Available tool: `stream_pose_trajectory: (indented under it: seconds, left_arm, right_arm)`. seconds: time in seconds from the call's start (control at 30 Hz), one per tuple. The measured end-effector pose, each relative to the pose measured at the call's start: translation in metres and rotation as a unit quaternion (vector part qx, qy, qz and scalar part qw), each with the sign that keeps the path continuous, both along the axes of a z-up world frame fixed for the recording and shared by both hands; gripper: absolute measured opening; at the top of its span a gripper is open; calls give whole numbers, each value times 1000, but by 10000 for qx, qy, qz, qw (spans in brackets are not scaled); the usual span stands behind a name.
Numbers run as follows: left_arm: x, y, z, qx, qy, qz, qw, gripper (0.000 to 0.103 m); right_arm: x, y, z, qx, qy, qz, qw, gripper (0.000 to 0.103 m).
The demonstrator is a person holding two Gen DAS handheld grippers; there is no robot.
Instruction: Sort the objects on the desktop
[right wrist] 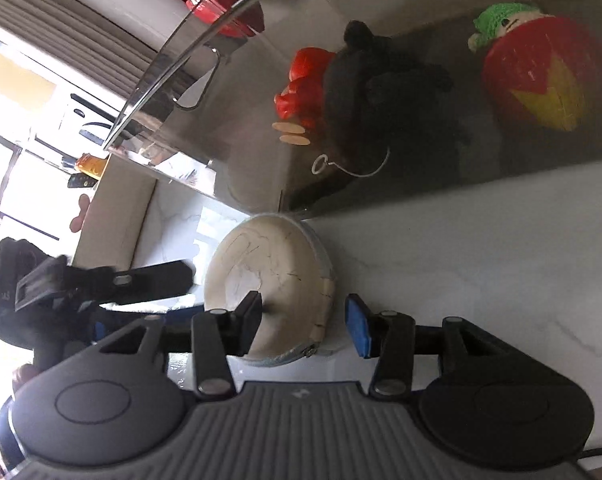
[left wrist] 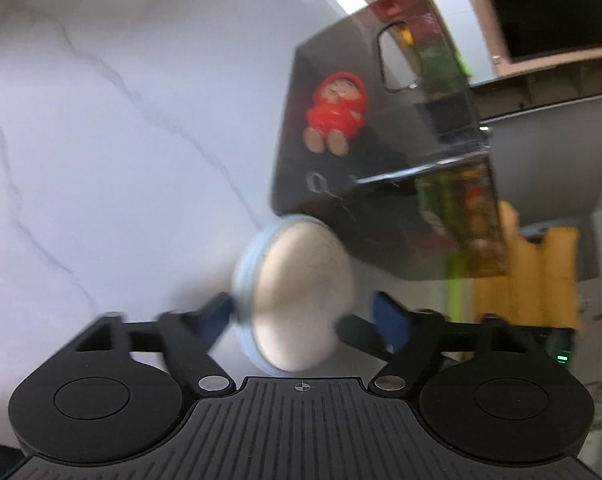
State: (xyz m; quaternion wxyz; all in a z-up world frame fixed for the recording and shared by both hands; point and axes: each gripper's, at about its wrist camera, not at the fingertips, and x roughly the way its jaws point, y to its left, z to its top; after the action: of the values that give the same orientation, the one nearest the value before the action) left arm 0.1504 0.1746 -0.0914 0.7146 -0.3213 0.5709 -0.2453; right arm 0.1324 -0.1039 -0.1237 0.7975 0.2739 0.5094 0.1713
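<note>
A round, flat cream-faced pouch with a pale blue rim and a zip (left wrist: 297, 300) is stood on edge on the white marble-veined tabletop (left wrist: 101, 140), close against the corner of a clear smoked-acrylic storage box (left wrist: 381, 128). It is bracketed by both tools at once. In the left wrist view the left gripper (left wrist: 305, 322) has its blue pads either side of the disc; the left pad appears pressed on the blue rim, the right pad seems just clear of the cream face — contact cannot be confirmed through the blur, so a firm grip is not assumed. In the right wrist view the right gripper (right wrist: 307, 320) has one finger laid against the cream face while the blue-padded finger stands visibly apart from the zip edge, so those jaws are read as not yet clamped. Inside the box a red hooded figurine (left wrist: 337, 112), a black plush toy (right wrist: 381, 92) and a red-and-yellow knitted doll with a green cap (right wrist: 537, 76) are already stowed. Judgement: the step in hand is securing the pouch for transfer into the box. One gripper should be closed squarely across the rim before any lift — a half-grip on a thin disc is likely to let it roll. The other should be withdrawn, and the box wall cleared on the way over.
</note>
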Motion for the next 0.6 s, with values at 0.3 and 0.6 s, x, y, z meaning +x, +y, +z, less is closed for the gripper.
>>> stream_pose_trajectory:
  seconds: [0.3, 0.6]
  left_arm:
    - [-6, 2, -7, -82, 247, 370, 9990, 37]
    - [-6, -4, -22, -705, 875, 444, 9927, 34]
  right_arm:
    - [-4, -15, -4, 437, 142, -132, 9989, 57]
    - [-10, -32, -12, 794, 409, -389, 9952, 64]
